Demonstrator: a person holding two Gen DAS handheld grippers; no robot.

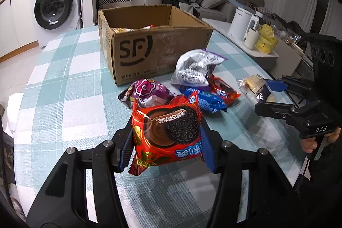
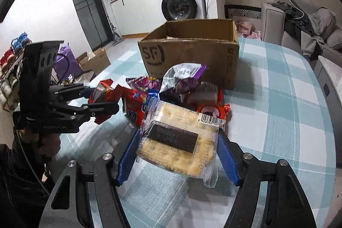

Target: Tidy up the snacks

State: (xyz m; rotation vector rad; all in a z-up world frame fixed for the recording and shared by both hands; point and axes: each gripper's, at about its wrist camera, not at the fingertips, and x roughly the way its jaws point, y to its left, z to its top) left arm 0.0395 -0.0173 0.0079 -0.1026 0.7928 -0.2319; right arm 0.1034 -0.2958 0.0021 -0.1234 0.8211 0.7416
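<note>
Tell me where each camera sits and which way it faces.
Left wrist: sits on the left tongs, looks across the table to the box; they hold a red cookie pack; right tongs at right.
Right wrist: sits on the right tongs, faces the box; they hold a cracker pack; left tongs at left.
Shared: box, snack pile, washing machine.

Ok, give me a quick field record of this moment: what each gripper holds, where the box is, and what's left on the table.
left gripper: shut on red Oreo pack
right gripper: shut on cracker pack
cardboard box: open, on checked tablecloth, behind snack pile
box contents: some snacks, mostly hidden
snack pile: several packs on the table
</note>
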